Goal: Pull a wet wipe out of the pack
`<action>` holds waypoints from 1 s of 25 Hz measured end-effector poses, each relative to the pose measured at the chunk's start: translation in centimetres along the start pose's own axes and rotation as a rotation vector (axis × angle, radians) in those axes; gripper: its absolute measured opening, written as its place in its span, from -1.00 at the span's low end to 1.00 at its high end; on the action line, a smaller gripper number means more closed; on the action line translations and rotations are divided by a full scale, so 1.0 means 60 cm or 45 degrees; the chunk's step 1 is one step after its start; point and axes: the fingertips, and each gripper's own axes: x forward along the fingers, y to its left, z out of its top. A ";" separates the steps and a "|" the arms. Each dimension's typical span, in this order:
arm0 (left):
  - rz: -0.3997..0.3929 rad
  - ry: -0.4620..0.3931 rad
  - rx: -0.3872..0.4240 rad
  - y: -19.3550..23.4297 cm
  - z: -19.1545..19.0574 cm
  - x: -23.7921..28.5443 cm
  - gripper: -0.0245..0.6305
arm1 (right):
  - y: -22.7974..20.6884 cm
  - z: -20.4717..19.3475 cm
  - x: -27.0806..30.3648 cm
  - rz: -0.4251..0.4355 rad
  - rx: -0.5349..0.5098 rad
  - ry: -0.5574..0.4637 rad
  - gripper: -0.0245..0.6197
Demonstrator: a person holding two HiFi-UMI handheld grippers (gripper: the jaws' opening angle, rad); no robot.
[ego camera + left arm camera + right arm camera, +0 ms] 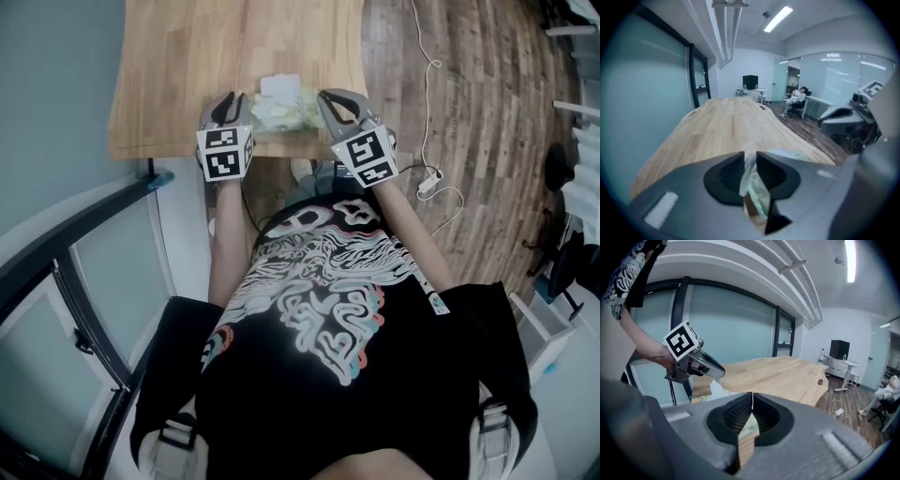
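One wet wipe point(747, 177) stands inside the slightly opened left gripper point(750, 155).

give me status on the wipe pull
Left gripper jaws apart, wipe between them. Right gripper jaws shut by pack. Pack at near edge of table. Nothing in the way.

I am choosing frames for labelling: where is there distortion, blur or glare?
Head view: fisheye curves the floor boards, the pack is washed out. Left gripper view: dark round corners, near jaws soft, ceiling light glares. Right gripper view: same corners, a light strip blown out.
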 end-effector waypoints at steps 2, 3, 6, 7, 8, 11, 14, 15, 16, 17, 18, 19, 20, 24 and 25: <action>-0.009 -0.007 -0.017 -0.003 0.000 -0.003 -0.76 | -0.001 -0.001 -0.006 -0.011 0.003 -0.003 -0.91; -0.015 -0.011 -0.025 -0.005 0.001 -0.004 -0.72 | -0.002 0.000 -0.009 -0.016 0.005 -0.006 -0.91; -0.036 -0.029 -0.060 -0.007 0.001 -0.007 -0.59 | 0.001 0.001 -0.016 -0.022 -0.001 -0.013 -0.91; -0.040 -0.032 -0.068 -0.008 0.000 -0.009 -0.55 | 0.002 0.001 -0.019 -0.023 -0.004 -0.014 -0.91; -0.042 -0.034 -0.069 -0.009 -0.001 -0.011 -0.52 | 0.004 0.001 -0.022 -0.024 -0.008 -0.014 -0.91; -0.035 -0.045 -0.047 -0.013 0.001 -0.017 -0.39 | 0.002 -0.003 -0.035 -0.047 -0.013 -0.009 -0.91; -0.043 -0.095 -0.042 -0.017 0.015 -0.029 -0.34 | -0.008 -0.004 -0.049 -0.090 0.009 -0.018 -0.91; -0.052 -0.113 -0.039 -0.020 0.021 -0.033 -0.32 | -0.010 -0.003 -0.054 -0.101 0.016 -0.023 -0.91; -0.064 -0.130 -0.035 -0.024 0.026 -0.037 -0.31 | -0.010 -0.002 -0.058 -0.111 0.020 -0.028 -0.91; -0.077 -0.147 -0.030 -0.028 0.031 -0.040 -0.31 | -0.009 -0.001 -0.062 -0.119 0.022 -0.034 -0.91; -0.090 -0.165 -0.026 -0.033 0.036 -0.042 -0.30 | -0.007 0.001 -0.066 -0.124 0.023 -0.040 -0.91; -0.099 -0.190 -0.022 -0.037 0.041 -0.046 -0.30 | -0.004 0.004 -0.069 -0.128 0.025 -0.047 -0.91; -0.098 -0.223 -0.013 -0.040 0.047 -0.053 -0.30 | -0.001 0.007 -0.073 -0.131 0.028 -0.056 -0.91; 0.002 -0.434 0.116 -0.048 0.080 -0.106 -0.47 | 0.011 0.020 -0.091 -0.152 0.050 -0.101 -0.91; 0.004 -0.456 0.131 -0.052 0.083 -0.117 -0.59 | 0.013 0.024 -0.094 -0.158 0.056 -0.114 -0.91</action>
